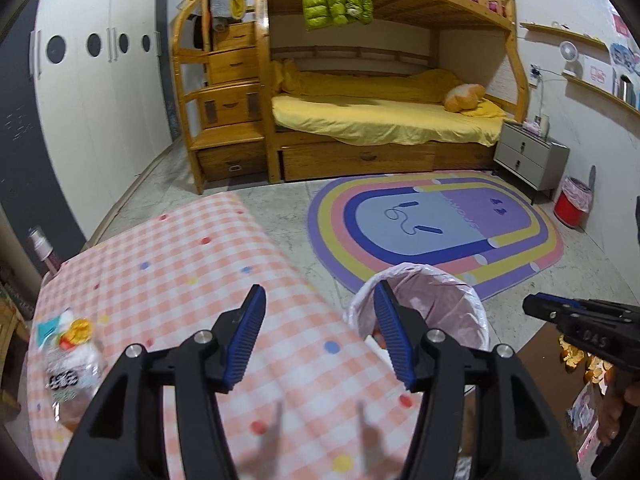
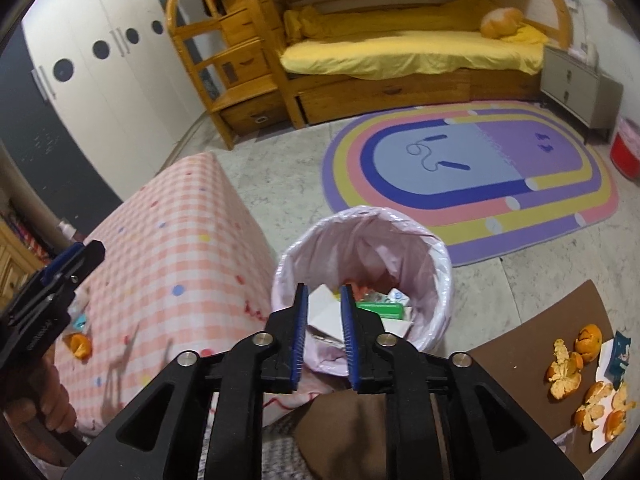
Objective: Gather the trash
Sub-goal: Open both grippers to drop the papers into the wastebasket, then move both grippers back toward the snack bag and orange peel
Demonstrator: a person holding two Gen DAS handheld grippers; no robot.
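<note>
Beside the checked tablecloth (image 2: 172,264), the lined waste bin (image 2: 432,264) is standing on the floor, holding paper and a green carton (image 2: 380,308). Over the cloth, the left gripper (image 1: 320,336) is spreading wide, empty. Above the bin, the right gripper (image 2: 324,336) is standing slightly parted, pinching nothing. Orange peels (image 2: 568,372) are lying on brown board (image 2: 520,360).

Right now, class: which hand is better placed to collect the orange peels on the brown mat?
Right. The orange peels lie on the brown mat to the right of the bin, on the right gripper side; its jaws are empty.
</note>
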